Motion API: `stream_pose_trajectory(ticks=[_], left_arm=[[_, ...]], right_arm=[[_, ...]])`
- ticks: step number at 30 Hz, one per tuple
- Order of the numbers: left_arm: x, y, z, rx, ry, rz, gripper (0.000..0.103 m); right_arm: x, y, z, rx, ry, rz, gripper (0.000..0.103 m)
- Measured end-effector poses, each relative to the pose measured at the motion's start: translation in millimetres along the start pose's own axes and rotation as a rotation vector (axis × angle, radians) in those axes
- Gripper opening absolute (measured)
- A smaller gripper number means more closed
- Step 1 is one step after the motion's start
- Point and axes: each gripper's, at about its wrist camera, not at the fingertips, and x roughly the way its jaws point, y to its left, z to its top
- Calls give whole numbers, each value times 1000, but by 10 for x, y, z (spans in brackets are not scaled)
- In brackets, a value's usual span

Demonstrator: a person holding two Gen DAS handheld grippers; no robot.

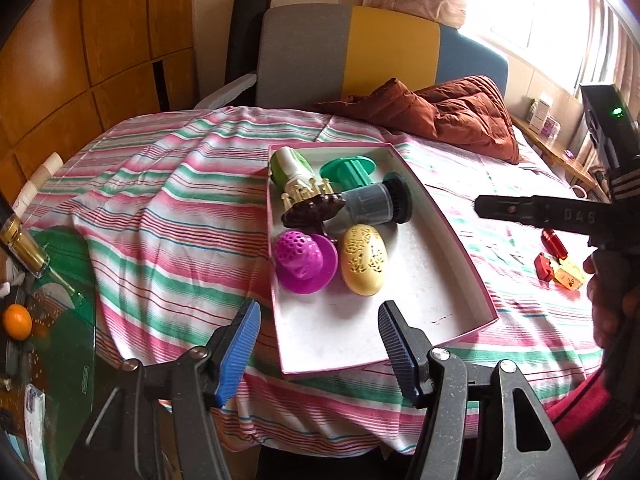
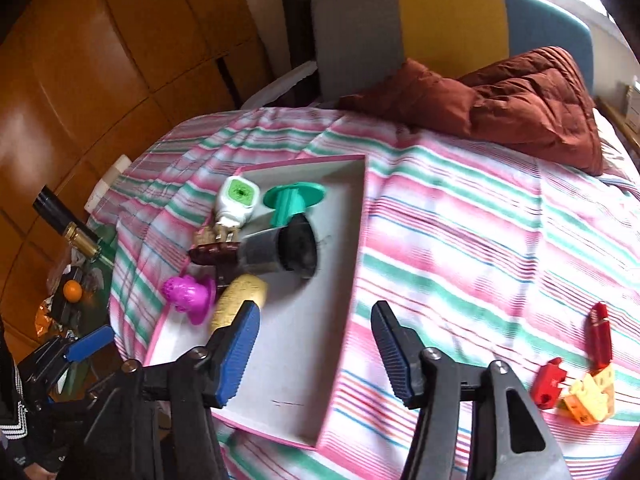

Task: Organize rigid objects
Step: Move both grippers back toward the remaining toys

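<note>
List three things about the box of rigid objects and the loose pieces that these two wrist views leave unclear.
- Brown object in the pink-rimmed box: in the left wrist view its lower part is hidden behind the magenta piece and yellow egg-shaped case.
- Grey cylinder: right wrist view, blurred.
- Yellow-orange block on the striped sheet: markings too small to read; in the left view the right gripper partly hides the loose pieces.

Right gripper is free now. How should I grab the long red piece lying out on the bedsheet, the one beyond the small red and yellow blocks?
Probably take the long red piece across its narrow width, near mid-length, coming down from above. It lies flat on the striped sheet with both long sides bare; the small red block and yellow block crowd only its near end. The right gripper is open and empty.
</note>
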Motion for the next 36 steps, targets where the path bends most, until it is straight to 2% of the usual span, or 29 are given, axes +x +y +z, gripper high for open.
stream_pose_trajectory(ticks=[11, 20, 26, 28, 30, 32, 36], left_arm=[[5, -224, 44, 58, 0, -16, 63], [52, -483, 114, 122, 4, -48, 63], [129, -840, 177, 200, 16, -93, 68], [163, -996, 196, 230, 20, -115, 68], [189, -1152, 213, 257, 18, -139, 68], [223, -1317, 236, 285, 18, -165, 68], [315, -1647, 276, 348, 26, -216, 68]], right_arm=[[-386, -951, -52, 163, -51, -131, 59], [-746, -1821, -223, 333, -99, -262, 59], [-958, -2501, -481, 537, -169, -368, 59], [-1003, -2717, -609, 655, -172, -377, 59], [-1094, -2843, -691, 744, -213, -351, 59], [-1160, -2886, -727, 773, -235, -358, 59], [-1152, -2900, -736, 794, -233, -321, 59]])
